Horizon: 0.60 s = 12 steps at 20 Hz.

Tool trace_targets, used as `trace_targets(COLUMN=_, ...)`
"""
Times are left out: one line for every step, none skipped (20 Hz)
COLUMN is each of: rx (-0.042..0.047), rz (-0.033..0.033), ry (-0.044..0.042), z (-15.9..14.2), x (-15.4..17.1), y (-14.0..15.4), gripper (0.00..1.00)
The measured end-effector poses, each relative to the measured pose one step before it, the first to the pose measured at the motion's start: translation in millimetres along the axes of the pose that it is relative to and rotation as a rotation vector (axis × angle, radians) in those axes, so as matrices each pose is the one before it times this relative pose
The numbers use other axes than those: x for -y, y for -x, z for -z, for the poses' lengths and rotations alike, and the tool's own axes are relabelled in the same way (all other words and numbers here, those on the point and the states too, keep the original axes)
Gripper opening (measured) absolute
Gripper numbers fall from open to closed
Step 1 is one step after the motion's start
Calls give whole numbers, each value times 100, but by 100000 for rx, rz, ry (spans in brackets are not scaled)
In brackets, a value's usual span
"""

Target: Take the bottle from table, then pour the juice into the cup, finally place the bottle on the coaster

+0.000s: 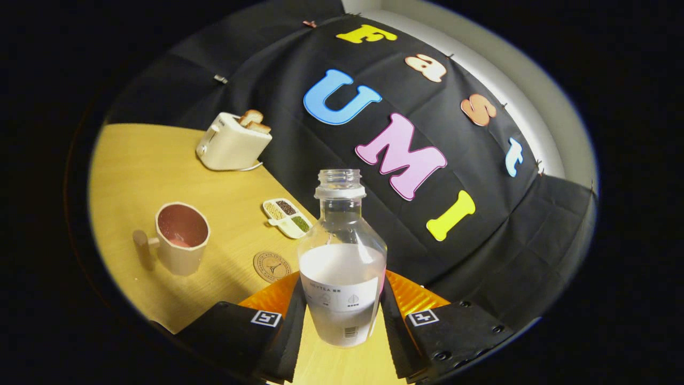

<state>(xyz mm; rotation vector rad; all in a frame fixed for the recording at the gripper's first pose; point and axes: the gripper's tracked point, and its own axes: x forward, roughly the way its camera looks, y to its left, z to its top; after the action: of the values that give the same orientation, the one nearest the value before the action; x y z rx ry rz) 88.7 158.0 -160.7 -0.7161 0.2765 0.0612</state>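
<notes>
The tongs [342, 321] are squeezing the bottle [342, 267] from both sides, and it is hanging above the desk [160, 155]. The clear plastic bottle has no cap and is about half full of milky white juice. I think it should be tipped slowly over the pale cup [180, 238], so nothing spills. The round brown coaster [271, 266] is lying flat between cup and tongs.

Bare table [144, 160] between cup [181, 238], toaster [232, 143]
</notes>
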Motion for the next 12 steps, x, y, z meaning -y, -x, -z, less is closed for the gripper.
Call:
trace_targets(rx=-86, rz=23, ry=4765, z=-59, x=-492, y=-103, gripper=70)
trace_targets(rx=795, rz=-97, ry=3835, z=-203, x=-400, y=212, gripper=70)
trace_targets(rx=1667, rz=-267, ry=3527, z=-270, x=-361, y=-29, gripper=70)
trace_targets(rx=1137, rz=127, ry=3652, z=-291, x=-332, y=-44, gripper=70)
trace_targets(rx=755, rz=-151, ry=3408, z=-134, x=-331, y=-40, gripper=70)
trace_targets(rx=146, rz=-149, ry=3357, z=-255, x=-458, y=-215, gripper=70)
trace_targets(rx=-303, rz=264, ry=3224, z=-70, x=-296, y=-207, gripper=70)
trace_targets(rx=-478, rz=15, ry=2993, z=-97, x=-294, y=-314, gripper=70)
trace_targets(rx=-396, rz=-68, ry=2644, z=-85, x=-344, y=-238, gripper=70)
trace_targets(rx=-296, rz=-48, ry=2960, z=-92, x=-327, y=-276, gripper=70)
trace_targets(rx=49, rz=-98, ry=3123, z=-53, x=-273, y=-97, gripper=70)
trace_targets(rx=531, rz=-273, ry=2976, z=-289, x=-397, y=-207, gripper=70)
